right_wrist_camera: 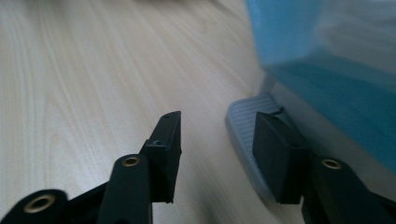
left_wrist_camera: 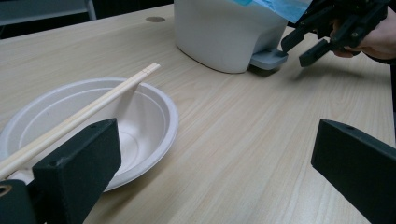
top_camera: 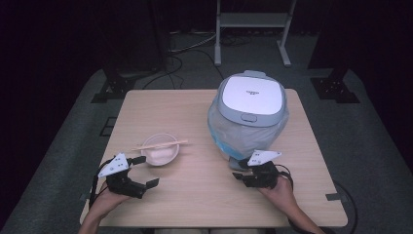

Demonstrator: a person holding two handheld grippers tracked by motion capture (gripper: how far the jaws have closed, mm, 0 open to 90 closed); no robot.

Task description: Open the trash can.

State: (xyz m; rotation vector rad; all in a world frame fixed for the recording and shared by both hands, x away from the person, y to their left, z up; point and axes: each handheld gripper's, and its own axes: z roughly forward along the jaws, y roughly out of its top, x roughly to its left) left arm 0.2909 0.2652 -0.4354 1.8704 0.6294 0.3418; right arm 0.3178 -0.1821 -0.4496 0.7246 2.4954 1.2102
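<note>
Pedal [right_wrist_camera: 247, 126] of the white bin [top_camera: 251, 109], grey and low at its near base on the table [top_camera: 195, 195], sits by the half-open, empty right gripper [right_wrist_camera: 219, 140], while the wide-open left gripper [top_camera: 143, 170] holds nothing beside the bowl [top_camera: 159, 148] bearing chopsticks [top_camera: 160, 145]

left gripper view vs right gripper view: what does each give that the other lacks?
Left gripper view: the white bowl with chopsticks across its rim, the left gripper with jaws wide apart, and the right gripper seen from outside, at the foot of the bin.
Right gripper view: a close look along the right gripper's own jaws, apart, one over the ribbed grey pedal; contact can't be told.
Both: the wooden table, the bin, its pedal and the blue liner.
</note>
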